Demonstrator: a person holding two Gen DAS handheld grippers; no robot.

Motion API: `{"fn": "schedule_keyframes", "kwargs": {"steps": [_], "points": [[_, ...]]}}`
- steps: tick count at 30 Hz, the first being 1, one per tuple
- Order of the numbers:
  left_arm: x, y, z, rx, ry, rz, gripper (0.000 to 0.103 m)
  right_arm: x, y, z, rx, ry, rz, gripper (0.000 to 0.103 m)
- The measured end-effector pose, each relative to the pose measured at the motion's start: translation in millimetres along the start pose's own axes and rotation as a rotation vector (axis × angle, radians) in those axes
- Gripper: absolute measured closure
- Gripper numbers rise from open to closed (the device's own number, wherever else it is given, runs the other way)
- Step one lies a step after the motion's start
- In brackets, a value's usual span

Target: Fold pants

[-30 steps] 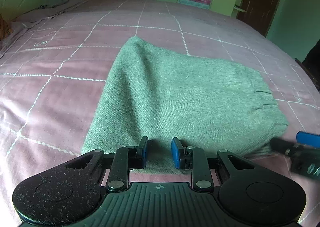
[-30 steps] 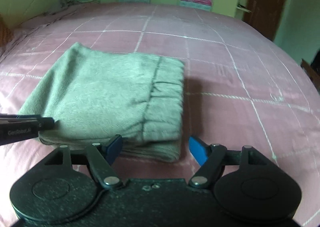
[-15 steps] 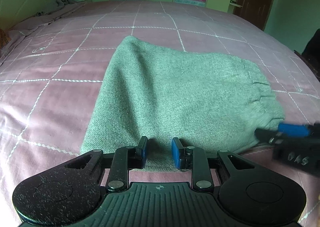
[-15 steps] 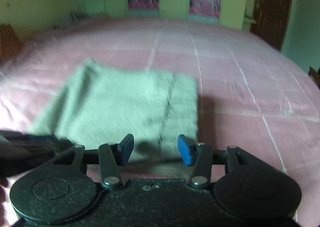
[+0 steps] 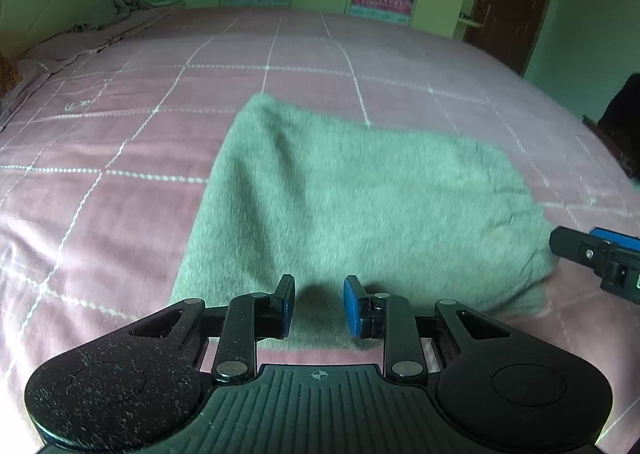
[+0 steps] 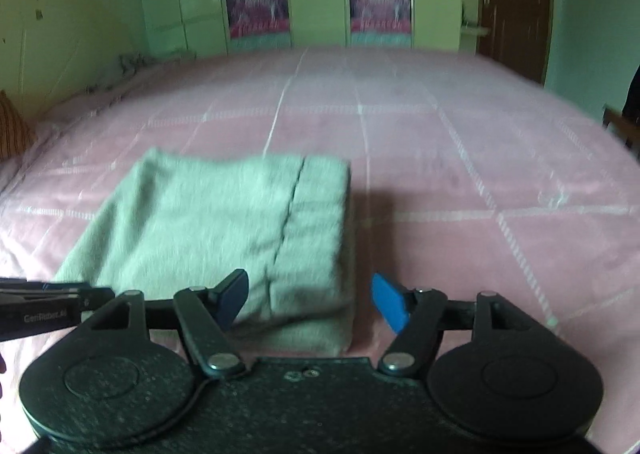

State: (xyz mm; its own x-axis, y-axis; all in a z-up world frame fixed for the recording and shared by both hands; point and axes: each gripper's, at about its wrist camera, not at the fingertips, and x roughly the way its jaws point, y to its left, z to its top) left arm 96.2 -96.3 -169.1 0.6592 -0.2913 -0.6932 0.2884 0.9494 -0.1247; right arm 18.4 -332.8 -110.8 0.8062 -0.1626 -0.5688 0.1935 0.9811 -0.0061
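Pants (image 5: 360,210), grey-green and folded into a thick rectangle, lie on the pink checked bedspread (image 5: 100,134) in the left wrist view; the left gripper (image 5: 319,306) hangs over their near edge, fingers slightly apart, pinching nothing. Right wrist view: the right gripper (image 6: 310,300) is spread wide above the near right corner of the pants (image 6: 216,222).

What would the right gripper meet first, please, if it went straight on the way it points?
Probably the folded pants: their near right corner lies between the open jaws of the right gripper. Height above the cloth is unclear, so it might skim over.
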Motion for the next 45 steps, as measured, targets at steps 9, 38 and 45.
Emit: {"fn": "schedule_keyframes", "kwargs": {"steps": [9, 38, 45], "points": [[23.0, -2.8, -1.5, 0.015, 0.051, 0.007, 0.075, 32.2, 27.3, 5.1, -0.161, 0.06, -0.029, 0.053], [25.9, 69.5, 43.8, -0.074, 0.072, 0.016, 0.042, 60.7, -22.4, 19.5, 0.141, 0.252, 0.129, 0.022], [60.8, 104.0, 46.8, -0.157, 0.188, -0.101, 0.042, 95.6, -58.4, 8.7, 0.402, 0.39, 0.26, 0.018]]}}
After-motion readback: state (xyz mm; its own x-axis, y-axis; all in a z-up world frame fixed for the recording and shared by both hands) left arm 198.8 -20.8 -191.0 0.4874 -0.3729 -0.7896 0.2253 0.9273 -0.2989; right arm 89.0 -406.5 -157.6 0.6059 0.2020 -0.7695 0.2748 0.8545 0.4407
